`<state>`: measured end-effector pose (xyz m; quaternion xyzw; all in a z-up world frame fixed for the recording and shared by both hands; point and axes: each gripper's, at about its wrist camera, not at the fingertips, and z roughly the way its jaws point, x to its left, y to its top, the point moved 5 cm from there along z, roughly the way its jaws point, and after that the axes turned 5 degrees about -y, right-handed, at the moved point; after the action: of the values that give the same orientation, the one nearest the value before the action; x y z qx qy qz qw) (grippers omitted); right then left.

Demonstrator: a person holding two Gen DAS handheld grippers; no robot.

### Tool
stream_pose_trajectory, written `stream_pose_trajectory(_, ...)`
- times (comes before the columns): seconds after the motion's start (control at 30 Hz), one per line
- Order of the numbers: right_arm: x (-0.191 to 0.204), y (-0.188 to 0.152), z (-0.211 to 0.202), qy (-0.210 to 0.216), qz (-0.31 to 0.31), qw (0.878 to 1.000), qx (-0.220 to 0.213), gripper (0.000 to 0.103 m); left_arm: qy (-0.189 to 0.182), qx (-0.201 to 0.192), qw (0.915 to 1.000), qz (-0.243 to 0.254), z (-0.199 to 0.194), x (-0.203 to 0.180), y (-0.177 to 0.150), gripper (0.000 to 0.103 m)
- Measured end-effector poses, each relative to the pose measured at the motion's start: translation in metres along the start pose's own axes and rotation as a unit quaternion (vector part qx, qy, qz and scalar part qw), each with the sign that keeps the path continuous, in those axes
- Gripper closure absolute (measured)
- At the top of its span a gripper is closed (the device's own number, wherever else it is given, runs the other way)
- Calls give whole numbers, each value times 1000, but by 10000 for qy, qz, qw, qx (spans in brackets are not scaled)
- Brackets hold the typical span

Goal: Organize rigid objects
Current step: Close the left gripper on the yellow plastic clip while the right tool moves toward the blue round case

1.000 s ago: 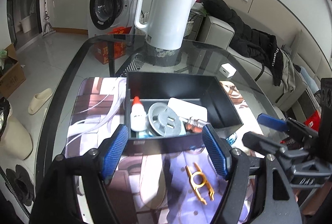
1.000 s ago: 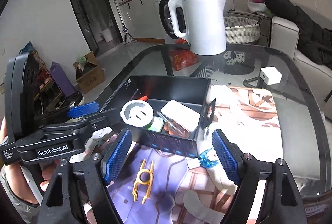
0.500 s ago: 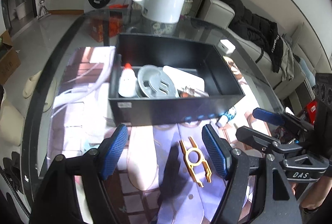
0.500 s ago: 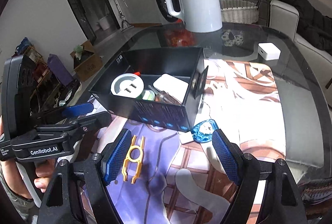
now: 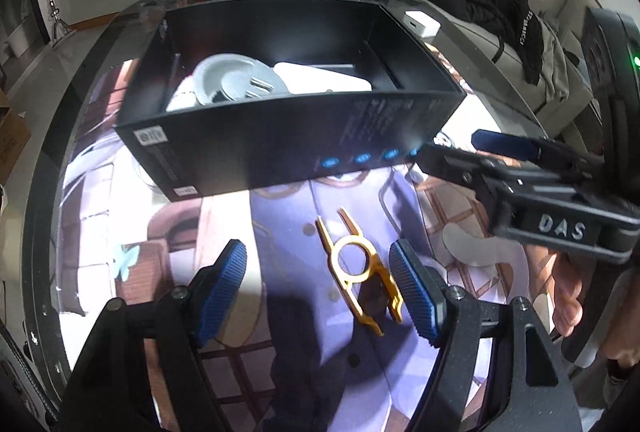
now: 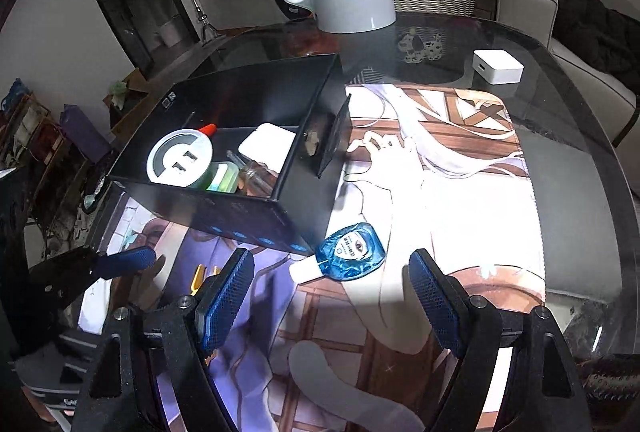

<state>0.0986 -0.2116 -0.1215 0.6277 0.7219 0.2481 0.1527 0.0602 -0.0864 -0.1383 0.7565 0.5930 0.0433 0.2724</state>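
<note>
Left wrist view: the left gripper [image 5: 318, 286], jaws wide and empty, hangs over a yellow tool [image 5: 358, 266] lying flat on the printed mat [image 5: 280, 372], in front of the black box [image 5: 280, 148]. The pickup appears under way; next it likely must straddle the tool's ring before closing.

Right wrist view: the right gripper [image 6: 332, 298], likewise open and holding nothing, frames a blue bottle [image 6: 350, 252] on the mat beside the box corner, its probable target.
</note>
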Motion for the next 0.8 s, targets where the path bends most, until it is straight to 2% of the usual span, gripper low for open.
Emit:
stream_pose_trajectory(0.17,-6,1,17,-152,41,9998,87,22,-8,87,9999,104,5,-8,-3,29)
stream_pose_trajectory(0.27,-4,2,24,-238,-110,9996,112,31,75,104,9998,182,6,-9,-2,29)
stream_pose_trajectory(0.33,0,1,23,-329,-268,9990,120,49,113,114,9997,201,7,-9,-2,29)
stream_pose_trajectory(0.43,1,-4,20,-435,-372,9982,188,64,185,153,9993,287,8,-9,-3,32)
stream_pose_trajectory(0.53,4,-13,14,-365,-446,9980,264,74,339,161,9982,460,9,-13,-1,47)
stream_pose_trajectory(0.57,6,-17,12,-306,-479,9980,278,76,382,151,9978,524,9,-14,-1,60)
stream_pose_trajectory(0.6,9,-21,9,-215,-509,9980,304,77,421,158,9973,586,9,-15,-2,68)
stream_pose_trajectory(0.67,18,-29,5,-76,-599,9976,340,80,420,173,9970,628,8,-16,-2,76)
stream_pose_trajectory(0.73,31,-35,3,77,-737,9965,376,85,360,185,9974,593,8,-14,-1,78)
stream_pose_trajectory(0.8,41,-38,2,162,-832,9956,388,85,435,171,9971,604,7,-11,-1,78)
